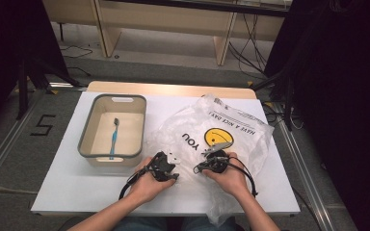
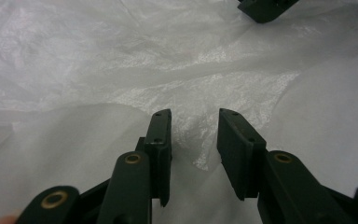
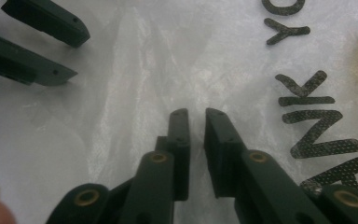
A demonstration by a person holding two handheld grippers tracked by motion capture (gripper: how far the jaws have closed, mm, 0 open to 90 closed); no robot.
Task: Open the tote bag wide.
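A thin white plastic bag, printed with a yellow smiley and black lettering, lies crumpled and mostly flat on the white tabletop, to the right of a grey-rimmed tub. A blue toothbrush lies inside the tub, well apart from both hands. Judging by this layout, the work in hand is on the bag itself, most likely getting hold of its film to open it up or gather it, and that work looks to be at an early point: the bag is neither lifted nor spread open, and nothing can be seen going into it.

The left gripper sits at the bag's near left edge. In the left gripper view, the left gripper's jaws stand moderately apart, with a wrinkled fold of film between and just beyond the tips; they are not closed on it, and whether they touch it cannot be told.

The right gripper rests over the bag near the smiley. In the right gripper view, the right gripper's jaws are nearly together, leaving a narrow slit, pressed low over the film beside the lettering. Whether a pinch of plastic sits in that slit cannot be told.

What appears left is a firm grip on the film by either side.
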